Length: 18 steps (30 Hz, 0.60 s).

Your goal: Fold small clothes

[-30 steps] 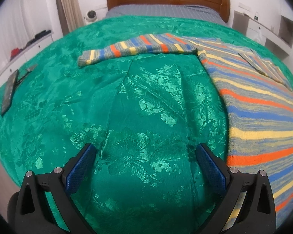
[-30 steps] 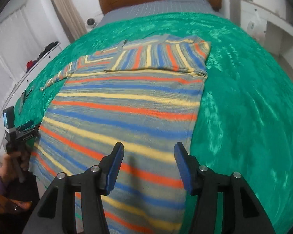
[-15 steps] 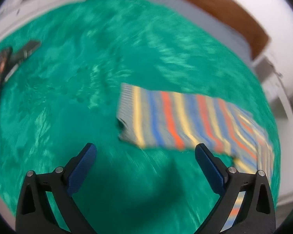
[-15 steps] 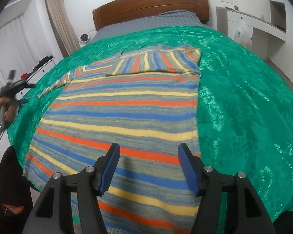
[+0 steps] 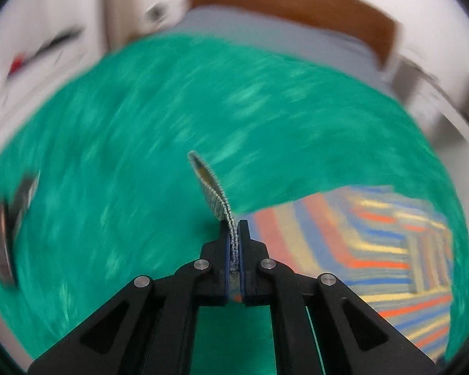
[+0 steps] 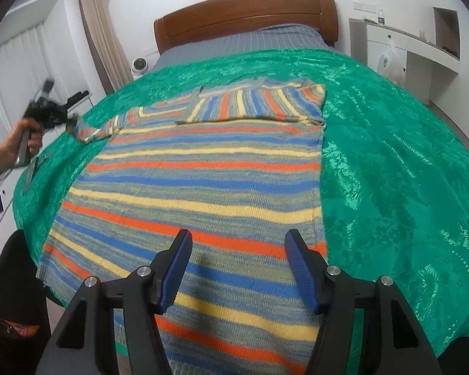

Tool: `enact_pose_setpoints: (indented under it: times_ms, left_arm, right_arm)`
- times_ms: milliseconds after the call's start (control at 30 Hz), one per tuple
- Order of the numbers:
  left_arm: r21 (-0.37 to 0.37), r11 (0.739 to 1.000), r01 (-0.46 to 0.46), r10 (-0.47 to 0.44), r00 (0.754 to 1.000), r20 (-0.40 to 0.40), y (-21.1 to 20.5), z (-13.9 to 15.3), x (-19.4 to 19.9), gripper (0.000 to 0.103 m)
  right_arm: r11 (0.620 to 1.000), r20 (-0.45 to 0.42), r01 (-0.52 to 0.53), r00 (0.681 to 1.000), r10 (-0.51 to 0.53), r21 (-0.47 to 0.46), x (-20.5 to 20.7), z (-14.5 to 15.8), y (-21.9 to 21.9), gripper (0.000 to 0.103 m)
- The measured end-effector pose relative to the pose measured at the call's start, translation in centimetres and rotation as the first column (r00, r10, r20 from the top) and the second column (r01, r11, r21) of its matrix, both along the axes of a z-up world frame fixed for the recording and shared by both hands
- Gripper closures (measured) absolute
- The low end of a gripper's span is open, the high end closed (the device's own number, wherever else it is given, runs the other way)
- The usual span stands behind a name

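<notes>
Since the earlier frames the left gripper has swung out over the sleeve and clamped down: its jaws, wide apart a moment ago, are now pressed together on the cuff of the striped sweater, and the knit edge stands up from between the pads. The right gripper has barely shifted; its jaws hang about half open above the hem end of the sweater with nothing between them.

Nearest the right wrist camera lies the hem, then the sweater's body runs away toward the wooden headboard, its long axis along the green bedspread. At the far end the right sleeve is already folded across the chest. The left sleeve trails off the sweater's left side, and a hand holds the left gripper at its tip.

So the fold probably turns on carrying the cuff rightward, across the long axis, onto the body. The left hand is the one placed for it.
</notes>
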<state>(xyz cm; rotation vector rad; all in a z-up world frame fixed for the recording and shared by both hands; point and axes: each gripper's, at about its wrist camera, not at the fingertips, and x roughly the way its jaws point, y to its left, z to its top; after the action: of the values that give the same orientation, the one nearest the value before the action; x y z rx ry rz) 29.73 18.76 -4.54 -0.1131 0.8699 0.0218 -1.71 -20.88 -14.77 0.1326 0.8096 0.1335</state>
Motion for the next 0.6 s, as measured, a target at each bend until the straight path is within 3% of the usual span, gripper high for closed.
enact_pose_setpoints:
  times_ms: [100, 200, 300, 433, 467, 567, 600]
  left_arm:
    - [0.052, 0.983, 0.177, -0.181, 0.980, 0.082, -7.6, 4.4, -0.2, 0.101]
    - [0.065, 0.950, 0.305, -0.310, 0.945, 0.103, -14.5, 5.6, -0.4, 0.100]
    - [0.078, 0.913, 0.401, -0.407, 0.909, 0.088, -20.6, 4.5, -0.5, 0.101]
    - [0.094, 0.874, 0.477, -0.481, 0.877, 0.023, -27.2, 0.3, -1.3, 0.097]
    - [0.093, 0.870, 0.485, -0.487, 0.873, 0.003, -27.8, -0.6, -1.3, 0.092]
    - [0.102, 0.870, 0.482, -0.477, 0.876, -0.067, -29.9, -4.3, -2.2, 0.030]
    - [0.098, 0.872, 0.480, -0.476, 0.877, -0.062, -29.8, -5.1, -2.7, 0.028]
  right_arm:
    - [1.000, 0.000, 0.002, 1.000, -0.002, 0.017, 0.1, -0.1, -0.2, 0.041]
    - [1.000, 0.011, 0.000, 1.000, 0.000, 0.021, -0.2, 0.1, -0.3, 0.041]
    - [1.000, 0.016, -0.007, 1.000, 0.007, 0.016, -0.5, 0.2, -0.4, 0.041]
    - [1.000, 0.011, -0.004, 1.000, 0.004, 0.025, -0.5, 0.1, -0.7, 0.041]
    - [1.000, 0.010, -0.003, 1.000, 0.002, 0.026, -0.5, 0.1, -0.7, 0.041]
    - [1.000, 0.007, 0.002, 1.000, -0.002, 0.029, -0.4, 0.0, -0.8, 0.041]
    - [1.000, 0.005, 0.004, 1.000, -0.004, 0.030, -0.4, -0.1, -0.9, 0.041]
